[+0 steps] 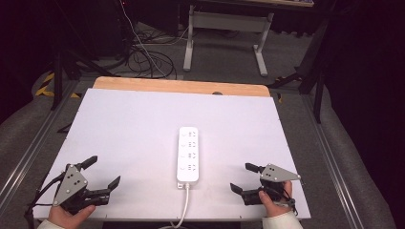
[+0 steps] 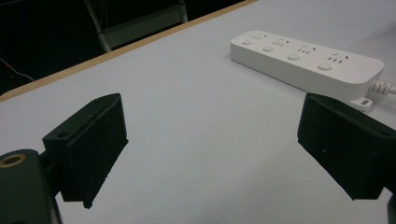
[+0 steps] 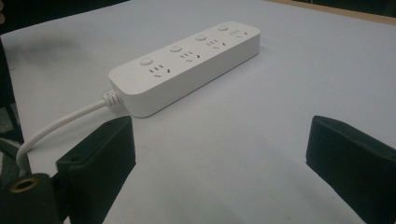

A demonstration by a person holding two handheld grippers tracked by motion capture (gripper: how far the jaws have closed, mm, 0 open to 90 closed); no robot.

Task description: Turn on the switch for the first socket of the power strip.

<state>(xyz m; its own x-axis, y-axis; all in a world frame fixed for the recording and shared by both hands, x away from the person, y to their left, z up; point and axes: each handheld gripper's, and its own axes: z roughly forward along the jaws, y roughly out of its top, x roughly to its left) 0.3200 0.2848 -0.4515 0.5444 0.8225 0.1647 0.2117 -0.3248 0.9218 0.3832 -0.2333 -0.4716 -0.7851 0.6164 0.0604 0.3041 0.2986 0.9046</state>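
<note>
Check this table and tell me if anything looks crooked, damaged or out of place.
Nothing stands out. The white power strip lies flat and roughly square to the table, its cord running off the near edge. No plugs sit in its sockets. The left gripper and right gripper sit open on either side, touching nothing.

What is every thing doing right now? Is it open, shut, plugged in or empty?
Power strip: lying flat on the white table, all four sockets empty, its cable running off the near edge.
Left gripper: open, holding nothing, apart from the strip.
Right gripper: open, holding nothing, apart from the strip.
</note>
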